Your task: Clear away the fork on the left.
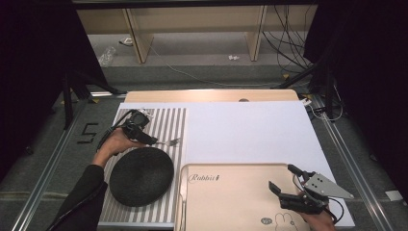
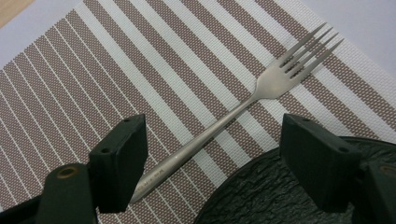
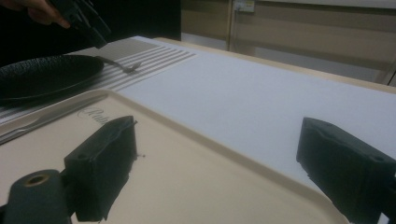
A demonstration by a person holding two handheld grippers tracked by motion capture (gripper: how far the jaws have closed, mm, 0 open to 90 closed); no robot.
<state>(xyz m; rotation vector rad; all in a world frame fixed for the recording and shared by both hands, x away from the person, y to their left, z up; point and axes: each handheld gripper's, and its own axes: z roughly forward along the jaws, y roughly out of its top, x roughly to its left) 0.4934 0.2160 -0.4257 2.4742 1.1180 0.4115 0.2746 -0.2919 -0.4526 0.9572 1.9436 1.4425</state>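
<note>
Fork [image 2: 243,109] between open left jaws

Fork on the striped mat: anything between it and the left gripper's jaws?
Nothing visible. In the left gripper view the fork lies flat on the striped placemat, its handle end between the open jaws of the left gripper, untouched. The black plate sits beside the handle, under one jaw, not across it.
</note>
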